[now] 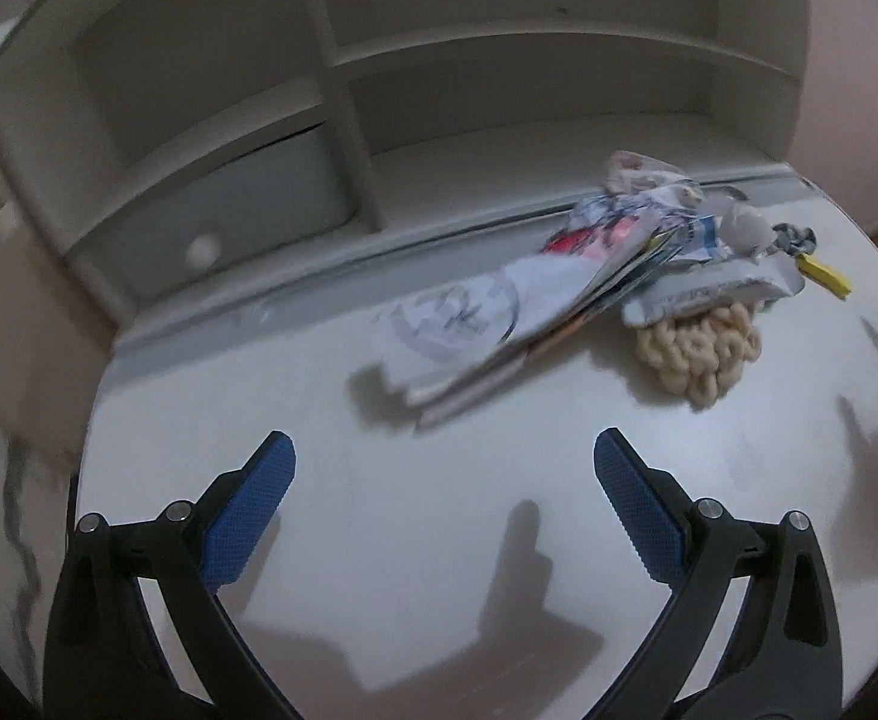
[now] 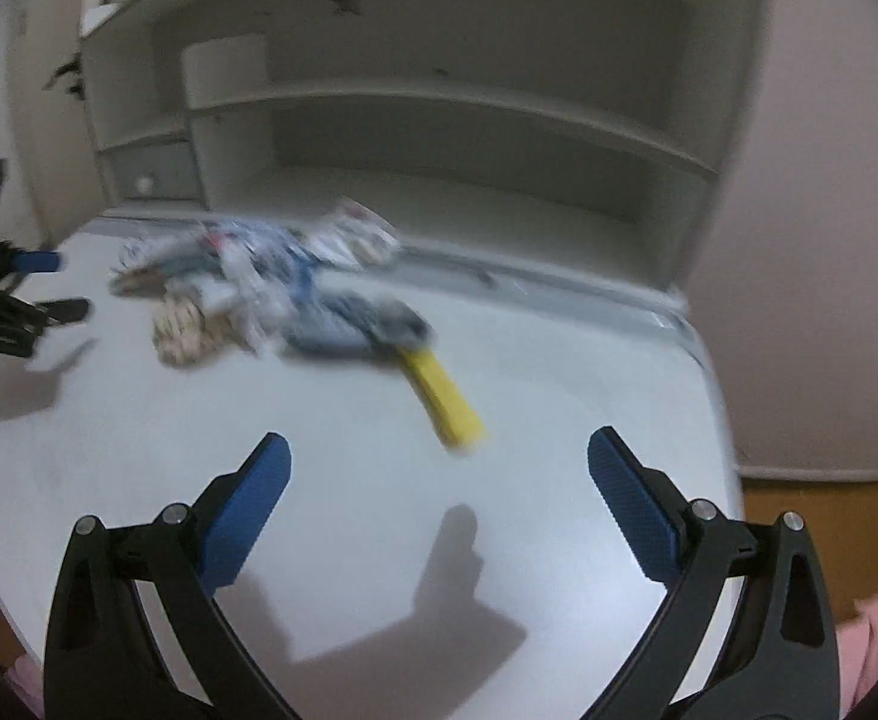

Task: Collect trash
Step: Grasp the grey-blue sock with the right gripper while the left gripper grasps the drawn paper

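While both grippers hover empty above the white desk [image 1: 378, 540], nothing is collected yet. Left gripper [image 1: 445, 468]: jaws spread wide, blue pads [image 1: 252, 504] bare. Right gripper [image 2: 439, 468]: likewise wide, nothing between the pads.

Trash sits in one heap toward the back of the desk, near the shelf unit [image 1: 342, 60], well ahead of both grippers. Count, as far as blur allows:
- crumpled printed wrappers and papers [image 1: 559, 276], one overlapping pile; at least three or four sheets, exact number not readable
- one cream knotted cord bundle [image 1: 700, 354], touching the pile's near edge, partly under a wrapper
- one yellow strip [image 2: 445, 396], poking out of the right end of the heap
- one small dark crumpled scrap [image 1: 796, 235] just beside the strip's far end
- no bin or bag in either view

Risks, judged from this layout:
- Sheets are flat and layered; a pinch on the top one likely drags or scatters the rest, maybe off the desk's right edge, which is near the yellow strip.
- Thin paper lying flush may slip from the pads if the jaws close above it rather than around a crumpled ridge.
- The cord bundle could snag on a wrapper and come up unintended.
- Both grippers point at the same heap; they could collide.
- Right view is heavily blurred, so aim is uncertain.
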The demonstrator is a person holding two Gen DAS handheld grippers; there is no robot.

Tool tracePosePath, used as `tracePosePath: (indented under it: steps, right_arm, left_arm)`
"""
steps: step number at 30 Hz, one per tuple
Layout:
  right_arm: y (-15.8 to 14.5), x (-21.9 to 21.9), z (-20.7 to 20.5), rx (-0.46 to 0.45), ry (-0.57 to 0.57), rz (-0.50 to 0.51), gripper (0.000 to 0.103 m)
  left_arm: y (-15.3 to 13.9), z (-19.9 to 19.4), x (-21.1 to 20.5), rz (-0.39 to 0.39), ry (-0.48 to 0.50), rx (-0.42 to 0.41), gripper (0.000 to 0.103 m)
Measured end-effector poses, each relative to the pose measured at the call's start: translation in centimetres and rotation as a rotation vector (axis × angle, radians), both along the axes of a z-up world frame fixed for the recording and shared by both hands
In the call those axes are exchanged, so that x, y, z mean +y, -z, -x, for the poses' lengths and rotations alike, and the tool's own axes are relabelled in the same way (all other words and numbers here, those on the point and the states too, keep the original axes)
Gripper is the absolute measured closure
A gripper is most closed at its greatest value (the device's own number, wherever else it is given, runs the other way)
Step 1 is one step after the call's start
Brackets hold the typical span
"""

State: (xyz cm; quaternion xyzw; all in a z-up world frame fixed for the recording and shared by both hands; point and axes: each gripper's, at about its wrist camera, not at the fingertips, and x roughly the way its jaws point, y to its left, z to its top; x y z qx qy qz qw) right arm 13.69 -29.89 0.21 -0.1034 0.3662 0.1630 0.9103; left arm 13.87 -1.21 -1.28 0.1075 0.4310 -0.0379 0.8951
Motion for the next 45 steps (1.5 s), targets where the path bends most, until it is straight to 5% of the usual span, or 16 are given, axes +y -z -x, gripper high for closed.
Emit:
tracePosePath:
  steps: [6, 12, 15, 17, 18, 21, 22, 28, 32, 36, 45]
  right_arm:
    - [0.7, 2.1, -5.5, -0.010, -0.136, 0.008, 0.008]
    - [2.9, 3.5, -8.7, 0.059, -0.178, 0.089, 0.022]
    - [3.3, 4.2, -9.2, 0.066, -0.213, 0.094, 0.035]
    - [3.2, 4.2, -9.2, 0.072, -0.227, 0.066, 0.056]
    - [3.2, 4.0, -9.3, 0.085, -0.230, 0.031, 0.072]
    - [3.1, 3.6, -9.2, 0.093, -0.214, -0.026, 0.083]
    - [3.0, 3.5, -8.8, 0.097, -0.211, -0.030, 0.086]
    - [1.6, 2.9, -7.4, 0.067, -0.182, -0.067, 0.090]
    - [-0.2, 2.5, -5.8, 0.037, -0.174, -0.078, 0.090]
    - [-1.8, 1.8, -3.9, 0.010, -0.162, -0.097, 0.090]
    - [-1.9, -0.7, 3.2, 0.034, -0.104, -0.211, 0.090]
  left_arm:
    - [0.8, -4.5, -1.3, -0.071, 0.123, 0.022, 0.006]
    - [2.0, -7.8, -1.1, -0.038, 0.165, 0.060, 0.006]
    - [2.4, -8.8, -1.7, -0.073, 0.199, 0.071, 0.006]
    - [2.3, -8.8, -1.8, -0.071, 0.207, 0.072, 0.008]
    - [2.2, -8.9, -1.8, -0.047, 0.211, 0.075, 0.021]
    - [2.0, -8.7, -1.7, 0.011, 0.205, 0.077, 0.052]
    - [1.9, -8.5, -1.6, 0.032, 0.199, 0.079, 0.055]
    - [-0.1, -5.1, -0.4, 0.112, 0.138, 0.027, 0.062]
    - [-2.2, -2.8, 0.7, 0.161, 0.103, -0.002, 0.080]
    - [-3.4, -0.5, 0.6, 0.190, 0.095, -0.016, 0.087]
    - [-2.6, 5.9, -0.2, 0.248, 0.070, 0.024, 0.089]
